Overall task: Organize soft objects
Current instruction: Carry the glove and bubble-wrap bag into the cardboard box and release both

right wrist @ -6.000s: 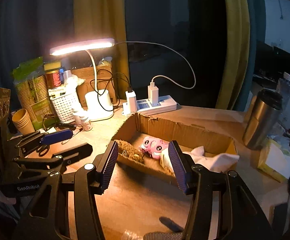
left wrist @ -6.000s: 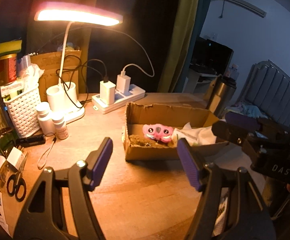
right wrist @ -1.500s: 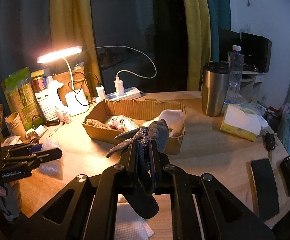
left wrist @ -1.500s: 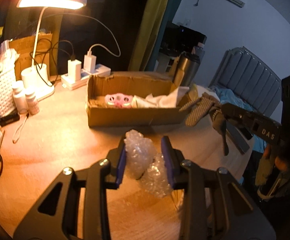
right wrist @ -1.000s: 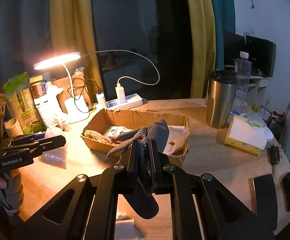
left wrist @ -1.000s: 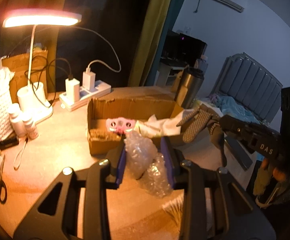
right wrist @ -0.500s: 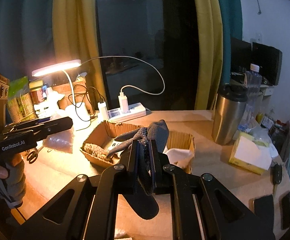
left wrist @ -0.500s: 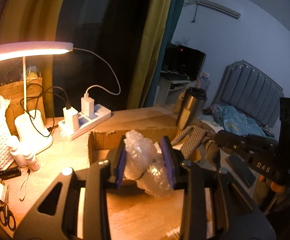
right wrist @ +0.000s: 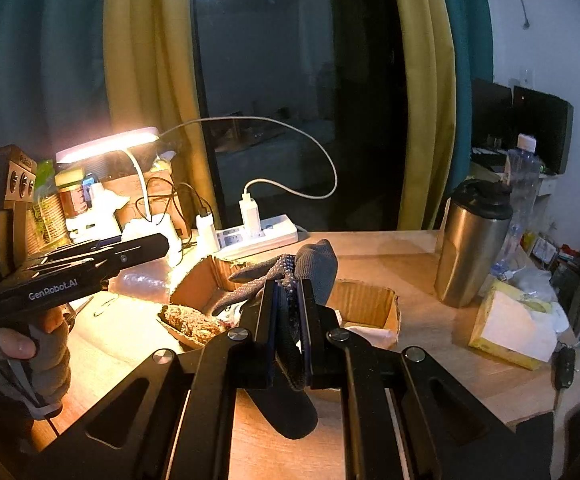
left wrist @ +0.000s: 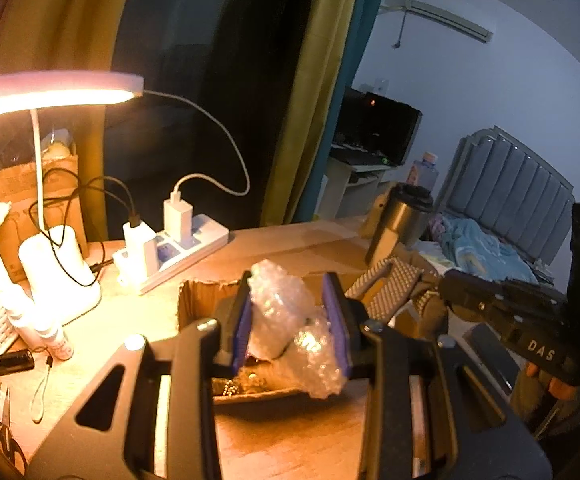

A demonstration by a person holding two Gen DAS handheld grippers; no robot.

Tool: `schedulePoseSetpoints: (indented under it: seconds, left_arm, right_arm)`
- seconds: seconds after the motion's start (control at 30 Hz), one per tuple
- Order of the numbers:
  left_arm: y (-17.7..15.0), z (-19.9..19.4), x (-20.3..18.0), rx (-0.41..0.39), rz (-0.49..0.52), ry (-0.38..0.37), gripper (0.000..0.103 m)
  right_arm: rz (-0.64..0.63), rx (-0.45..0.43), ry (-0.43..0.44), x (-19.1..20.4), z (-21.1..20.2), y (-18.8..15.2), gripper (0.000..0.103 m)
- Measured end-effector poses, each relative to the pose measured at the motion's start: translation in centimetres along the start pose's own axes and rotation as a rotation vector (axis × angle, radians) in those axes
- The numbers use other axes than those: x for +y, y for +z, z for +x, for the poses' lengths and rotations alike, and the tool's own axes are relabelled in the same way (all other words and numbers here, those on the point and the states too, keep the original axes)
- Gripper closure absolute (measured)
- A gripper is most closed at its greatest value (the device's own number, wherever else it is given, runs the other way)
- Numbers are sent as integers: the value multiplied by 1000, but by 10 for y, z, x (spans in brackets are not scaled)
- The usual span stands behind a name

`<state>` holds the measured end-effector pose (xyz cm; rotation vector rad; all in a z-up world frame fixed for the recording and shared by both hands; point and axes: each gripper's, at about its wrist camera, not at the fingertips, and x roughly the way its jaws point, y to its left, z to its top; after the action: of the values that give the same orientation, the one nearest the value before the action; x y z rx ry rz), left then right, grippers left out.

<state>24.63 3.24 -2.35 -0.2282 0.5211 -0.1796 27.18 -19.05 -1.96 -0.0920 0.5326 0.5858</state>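
The left gripper [left wrist: 286, 316] squeezes light, squishy bubble wrap [left wrist: 282, 312], and the right gripper [right wrist: 288, 300] pinches a floppy glove [right wrist: 313, 264].

Dim room; desk lamp [left wrist: 50, 92] glares warmly, edges warped.

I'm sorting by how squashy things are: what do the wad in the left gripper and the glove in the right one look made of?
Wad: clear, glossy bubble wrap, judging by its bumpy pockets and glints. Glove: grey knit fabric, matte, probably with rubbery grip dots on the palm; it droops limply.
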Motion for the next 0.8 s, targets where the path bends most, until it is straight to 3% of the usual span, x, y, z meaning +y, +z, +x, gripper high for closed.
schedulePoseSetpoints:
  seconds: [0.8]
  left_arm:
    - [-23, 72, 29, 95, -56, 76, 67]
  right_arm:
    - [16, 126, 47, -32, 90, -10, 92]
